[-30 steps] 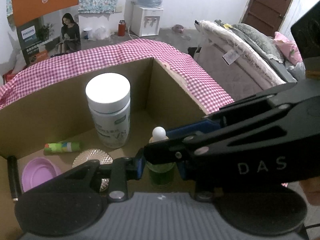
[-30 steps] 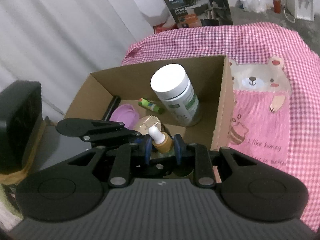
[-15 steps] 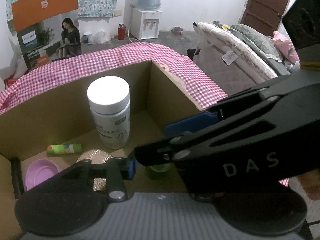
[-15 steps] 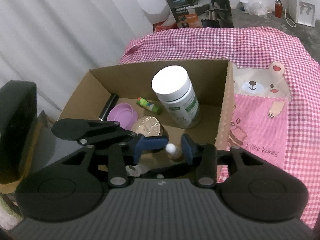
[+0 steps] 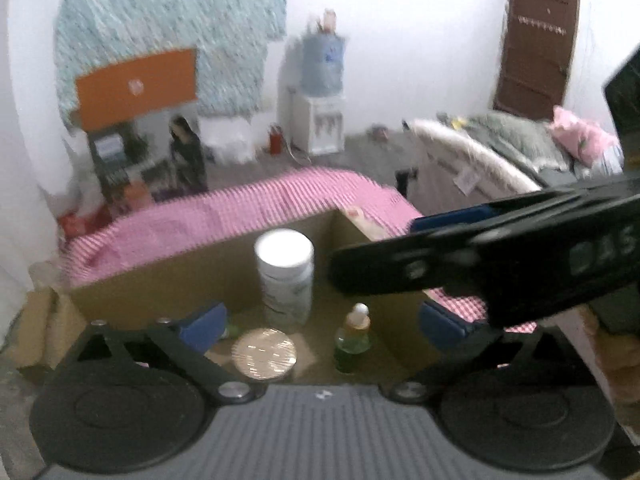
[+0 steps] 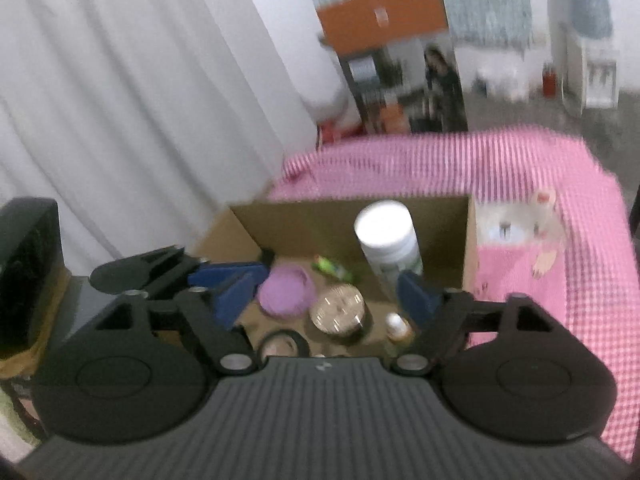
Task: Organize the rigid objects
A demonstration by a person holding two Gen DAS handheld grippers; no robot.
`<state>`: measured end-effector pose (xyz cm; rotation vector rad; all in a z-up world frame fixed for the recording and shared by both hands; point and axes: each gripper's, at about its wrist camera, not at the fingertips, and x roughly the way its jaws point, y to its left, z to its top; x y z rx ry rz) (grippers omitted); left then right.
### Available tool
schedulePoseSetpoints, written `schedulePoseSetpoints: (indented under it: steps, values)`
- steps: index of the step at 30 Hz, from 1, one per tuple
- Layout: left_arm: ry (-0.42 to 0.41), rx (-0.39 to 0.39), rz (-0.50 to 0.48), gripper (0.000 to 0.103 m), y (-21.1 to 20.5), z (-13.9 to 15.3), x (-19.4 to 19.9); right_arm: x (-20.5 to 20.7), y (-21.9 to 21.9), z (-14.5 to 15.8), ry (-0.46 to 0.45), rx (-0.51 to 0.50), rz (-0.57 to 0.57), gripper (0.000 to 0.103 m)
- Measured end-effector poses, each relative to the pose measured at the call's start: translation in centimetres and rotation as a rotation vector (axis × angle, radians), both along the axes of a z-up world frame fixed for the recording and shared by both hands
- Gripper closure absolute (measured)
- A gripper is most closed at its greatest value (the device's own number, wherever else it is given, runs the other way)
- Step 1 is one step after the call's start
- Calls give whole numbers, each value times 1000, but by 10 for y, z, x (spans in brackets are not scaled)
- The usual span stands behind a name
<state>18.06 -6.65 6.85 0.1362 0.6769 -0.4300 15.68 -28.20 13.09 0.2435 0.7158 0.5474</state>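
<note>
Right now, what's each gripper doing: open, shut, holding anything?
Left gripper: open, holding nothing.
Right gripper: open, empty; the small green dropper bottle with white cap stands free in the brown cardboard box.

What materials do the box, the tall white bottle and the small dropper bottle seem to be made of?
Box: brown cardboard, matte, with thin flat walls. Tall white bottle: probably plastic, opaque, smooth white cap and paper-like label. Dropper bottle: seemingly clear glass or plastic, greenish see-through body; the blur leaves it open.
</note>
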Motion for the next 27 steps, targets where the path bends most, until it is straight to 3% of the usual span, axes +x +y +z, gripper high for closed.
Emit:
schedulePoseSetpoints:
  steps: [4, 5, 8, 12, 18, 22, 27]
  values:
    - [-68, 25, 97, 0, 15, 17, -21, -27, 1, 21, -89, 39, -54, 7]
    - [-82, 41, 130, 0, 17, 20, -26, -33, 1, 24, -104, 47, -70, 1]
    - [-114, 77, 205, 0, 21, 26, -38, -49, 3, 33, -154, 47, -114, 1]
    - [-92, 112, 278, 0, 28, 31, -45, -70, 13, 38, -201, -24, -180, 1]
    - [-100, 99, 312, 0, 38, 26, -55, -100, 31, 35, -250, -181, -258, 1]
    - [-39, 91, 379, 0, 54, 15, -58, -113, 38, 22, -244, -261, -315, 1]
    - [70, 64, 445, 0, 78, -8, -64, -113, 49, -15, -108, -286, -278, 1]
